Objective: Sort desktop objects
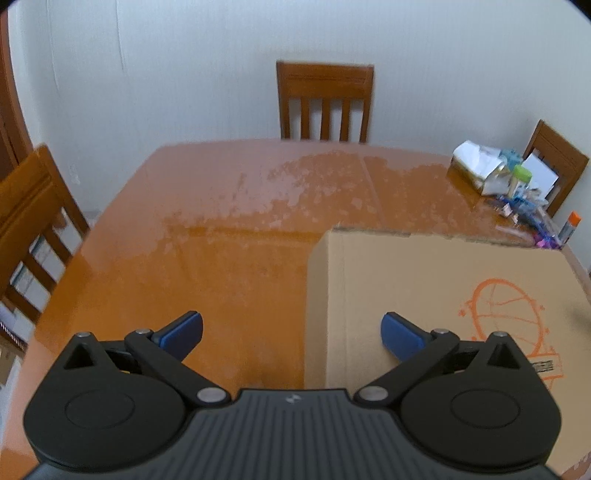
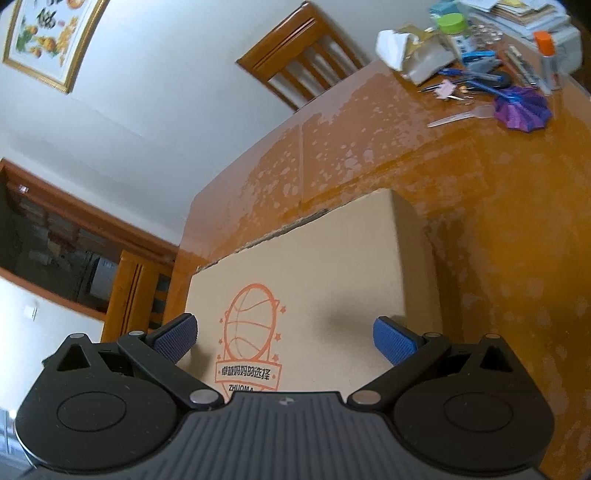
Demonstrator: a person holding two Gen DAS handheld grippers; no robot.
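Orange-brown lacquered surface [image 1: 229, 236], glare patches toward far edge; white walls; wooden chairs [image 1: 325, 103] at far and side edges.

Flat cardboard box [image 2: 317, 280], orange basketball print, lying closed on near part of surface, directly under both tools.

Clutter to be sorted [image 2: 495, 70] heaped at far right corner: crumpled white-and-gold wrapper [image 2: 410, 55], green-lidded jar [image 2: 451, 23], blue pens, purple folded item [image 2: 521, 109], clear plastic spoon [image 2: 461, 116], orange-capped tube [image 2: 546, 55], stack of papers behind.

Left tool [image 1: 291, 332]: blue pads spread wide, nothing between them; over left edge of box. Clutter far off to its upper right, well apart.

Right tool [image 2: 286, 338]: pads likewise spread wide, holding nothing; over printed box top. Clutter ahead and to the right, beyond bare surface.

Judgement: right tool nearer the heap, clearer line to it; reach forward-right called for. Spoon nearest of heap; long axis roughly across line of approach. No item picked yet; sorting looks barely begun.
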